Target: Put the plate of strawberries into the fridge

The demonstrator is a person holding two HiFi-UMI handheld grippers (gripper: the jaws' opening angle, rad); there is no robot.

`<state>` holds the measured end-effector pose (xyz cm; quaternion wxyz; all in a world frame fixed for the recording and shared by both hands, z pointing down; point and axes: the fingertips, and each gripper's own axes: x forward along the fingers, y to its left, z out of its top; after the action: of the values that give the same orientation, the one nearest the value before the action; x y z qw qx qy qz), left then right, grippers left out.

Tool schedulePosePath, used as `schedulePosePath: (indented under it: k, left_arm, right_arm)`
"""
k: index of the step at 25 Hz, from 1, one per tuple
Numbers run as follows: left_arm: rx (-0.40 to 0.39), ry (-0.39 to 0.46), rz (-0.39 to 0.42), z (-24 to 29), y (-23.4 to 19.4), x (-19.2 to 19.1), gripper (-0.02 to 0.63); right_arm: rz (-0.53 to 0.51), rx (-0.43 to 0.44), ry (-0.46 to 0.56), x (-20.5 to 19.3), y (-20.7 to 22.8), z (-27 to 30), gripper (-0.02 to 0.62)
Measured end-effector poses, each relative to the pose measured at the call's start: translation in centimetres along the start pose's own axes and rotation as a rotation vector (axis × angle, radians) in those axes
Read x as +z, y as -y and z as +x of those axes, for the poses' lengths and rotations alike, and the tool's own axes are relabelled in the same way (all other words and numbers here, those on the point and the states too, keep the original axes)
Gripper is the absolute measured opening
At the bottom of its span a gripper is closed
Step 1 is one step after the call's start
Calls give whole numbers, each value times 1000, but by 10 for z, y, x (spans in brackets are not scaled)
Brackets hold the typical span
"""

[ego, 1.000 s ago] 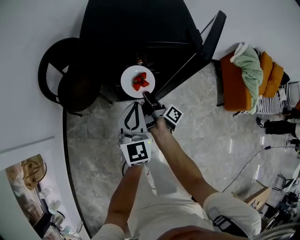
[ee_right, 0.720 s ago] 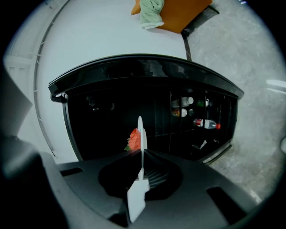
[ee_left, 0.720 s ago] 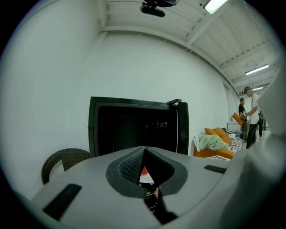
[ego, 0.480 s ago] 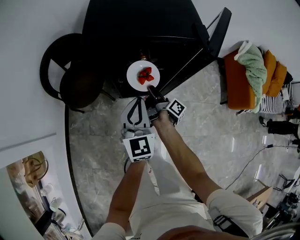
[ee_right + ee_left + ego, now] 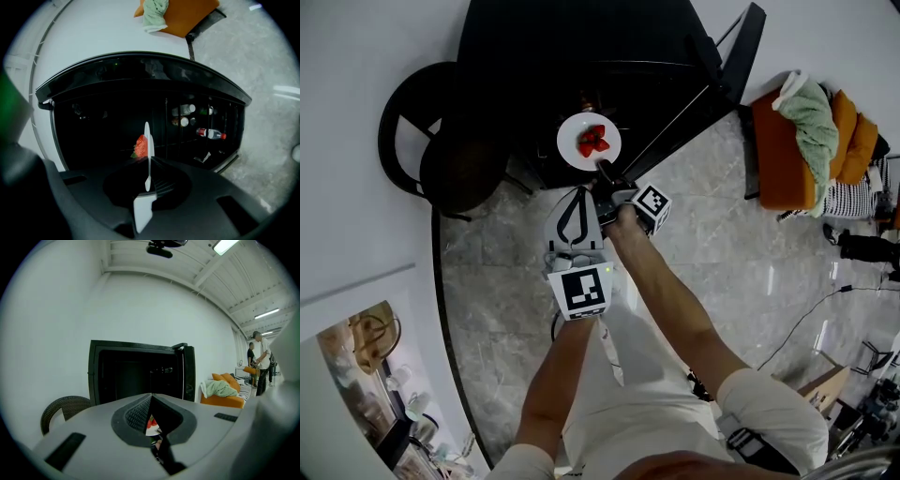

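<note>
Now, the right gripper (image 5: 607,176) is clamped on the near rim of the white plate (image 5: 589,141), holding it level at the mouth of the open black fridge (image 5: 581,56). Three or so red strawberries (image 5: 592,141) sit on the plate. In the right gripper view the plate (image 5: 146,136) shows edge-on between the jaws, a strawberry (image 5: 141,146) beside it, and bottles (image 5: 209,133) line the door racks. The left gripper (image 5: 577,194) hangs just behind, jaws drawn together on nothing. A dark wicker chair (image 5: 441,141) stands left of the fridge.
</note>
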<state>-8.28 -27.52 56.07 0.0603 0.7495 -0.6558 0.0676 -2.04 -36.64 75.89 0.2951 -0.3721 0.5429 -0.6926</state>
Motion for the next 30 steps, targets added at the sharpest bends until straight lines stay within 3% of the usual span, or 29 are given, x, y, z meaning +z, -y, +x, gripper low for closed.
schedulePosePath:
  k: [15,30]
  left_arm:
    - [-7,-1,-19,9,2,-3,2]
    - [1,-8,-32,12,-6,-10,2]
  right_arm:
    - [-79,-16,-8,15,13,35,23]
    - [-88,-50,-6,25,32,61,23]
